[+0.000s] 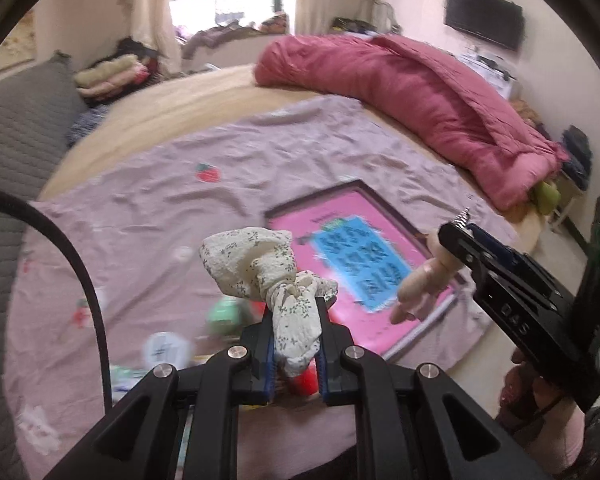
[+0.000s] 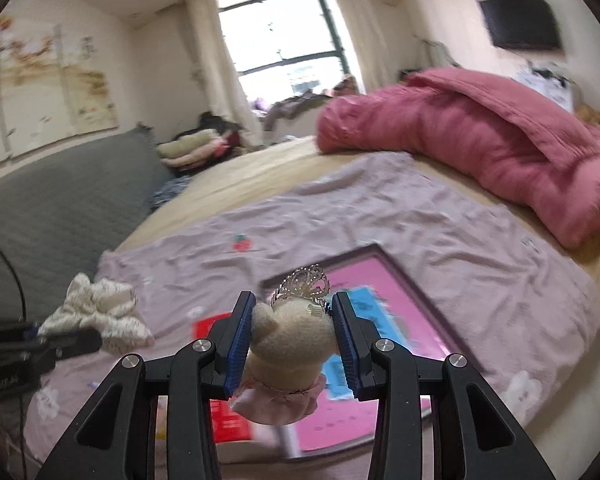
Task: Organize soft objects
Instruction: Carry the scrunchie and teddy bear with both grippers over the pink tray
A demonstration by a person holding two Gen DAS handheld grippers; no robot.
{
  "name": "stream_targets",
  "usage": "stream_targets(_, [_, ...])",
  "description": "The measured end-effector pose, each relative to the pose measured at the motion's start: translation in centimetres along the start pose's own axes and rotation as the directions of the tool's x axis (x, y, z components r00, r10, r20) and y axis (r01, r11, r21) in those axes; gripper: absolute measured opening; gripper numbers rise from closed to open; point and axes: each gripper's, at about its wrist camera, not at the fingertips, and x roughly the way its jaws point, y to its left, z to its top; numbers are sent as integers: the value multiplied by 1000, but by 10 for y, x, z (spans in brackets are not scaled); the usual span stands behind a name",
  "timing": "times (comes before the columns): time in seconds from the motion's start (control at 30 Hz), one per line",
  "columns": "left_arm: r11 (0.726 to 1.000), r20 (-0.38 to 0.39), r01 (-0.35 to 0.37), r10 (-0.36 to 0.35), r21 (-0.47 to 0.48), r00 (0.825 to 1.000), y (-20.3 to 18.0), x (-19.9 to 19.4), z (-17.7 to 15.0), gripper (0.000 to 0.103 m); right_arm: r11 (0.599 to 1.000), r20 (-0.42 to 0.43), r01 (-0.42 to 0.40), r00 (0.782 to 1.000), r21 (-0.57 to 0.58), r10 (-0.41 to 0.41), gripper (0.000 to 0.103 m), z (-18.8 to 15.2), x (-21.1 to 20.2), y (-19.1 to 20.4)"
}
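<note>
My left gripper (image 1: 295, 312) is shut on a cream floral cloth bundle (image 1: 260, 268), held above the lilac sheet (image 1: 260, 152). The bundle also shows in the right wrist view (image 2: 100, 314), at the left gripper's tip. My right gripper (image 2: 292, 320) is shut on a cream plush doll (image 2: 288, 344) with a silver tiara (image 2: 304, 286) and a pink skirt, held above a pink tray (image 2: 396, 292). In the left wrist view the right gripper (image 1: 456, 236) is at the right, with the doll's limbs (image 1: 420, 280) hanging over the tray (image 1: 340, 216).
A red quilt (image 1: 420, 80) lies along the bed's far right side. A grey padded headboard (image 1: 16, 128) is at the left. Small items lie blurred on the sheet near me, including a red box (image 2: 228, 420) and a green object (image 1: 226, 312). Folded clothes (image 1: 108, 76) sit at the far left.
</note>
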Motion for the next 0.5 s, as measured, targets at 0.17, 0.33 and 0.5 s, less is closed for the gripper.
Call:
stream_targets(0.17, [997, -96, 71, -68, 25, 993, -35, 47, 5, 16, 996, -77, 51, 996, 77, -45, 41, -2, 23, -50])
stream_targets(0.33, [993, -173, 111, -102, 42, 980, -61, 91, 7, 16, 992, -159, 86, 985, 91, -71, 41, -9, 47, -76])
stream_targets(0.5, [989, -230, 122, -99, 89, 968, -80, 122, 5, 16, 989, -245, 124, 964, 76, -102, 41, -17, 71, -87])
